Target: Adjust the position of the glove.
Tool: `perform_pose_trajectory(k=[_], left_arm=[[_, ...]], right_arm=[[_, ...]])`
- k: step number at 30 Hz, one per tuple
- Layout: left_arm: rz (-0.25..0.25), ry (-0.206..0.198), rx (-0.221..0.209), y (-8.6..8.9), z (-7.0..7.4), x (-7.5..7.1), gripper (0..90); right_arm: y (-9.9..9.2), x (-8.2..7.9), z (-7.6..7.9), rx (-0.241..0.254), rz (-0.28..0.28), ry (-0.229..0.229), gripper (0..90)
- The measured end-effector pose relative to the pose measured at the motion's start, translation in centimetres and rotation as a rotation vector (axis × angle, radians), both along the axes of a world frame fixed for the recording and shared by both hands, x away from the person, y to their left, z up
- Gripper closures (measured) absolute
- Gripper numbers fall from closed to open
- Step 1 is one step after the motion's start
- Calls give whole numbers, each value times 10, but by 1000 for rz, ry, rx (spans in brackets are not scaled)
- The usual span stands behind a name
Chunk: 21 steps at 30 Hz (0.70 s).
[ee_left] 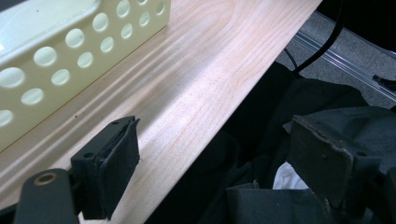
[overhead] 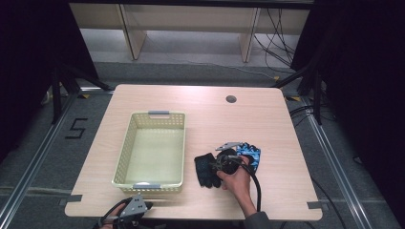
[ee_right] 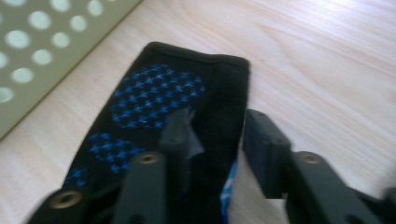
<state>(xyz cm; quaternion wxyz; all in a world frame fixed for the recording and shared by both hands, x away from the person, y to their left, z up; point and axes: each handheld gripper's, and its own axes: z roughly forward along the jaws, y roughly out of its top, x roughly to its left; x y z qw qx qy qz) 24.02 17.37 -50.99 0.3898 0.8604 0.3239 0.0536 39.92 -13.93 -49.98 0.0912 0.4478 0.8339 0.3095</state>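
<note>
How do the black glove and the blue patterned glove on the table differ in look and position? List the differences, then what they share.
The black glove is dark with small blue dots; the blue patterned glove is bright blue with pale markings. The black glove lies nearer the basket; the blue patterned glove lies on the far side from it. The right hand-held gripper straddles the black glove's edge, not the blue patterned glove. Both lie flat on the table, outside the basket.

Right tool (overhead: 216, 164) (part-closed), left tool (ee_left: 210, 158) agape
</note>
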Motion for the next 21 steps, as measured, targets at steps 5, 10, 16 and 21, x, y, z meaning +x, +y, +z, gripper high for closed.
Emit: perform_pose_trajectory(k=[5,10,16,21], left_arm=[[-2,-1,2,0,0,0,162],[-12,-11,-2,1,1,1,162],[-3,-8,-18,1,1,0,163],[-8,-10,-2,1,1,1,163]], right_arm=[[0,2,-2,7,40,-33,817],[-2,1,3,4,102,-58,870],[-8,-10,27,20,224,-148,875],[-18,-28,56,33,328,-177,876]])
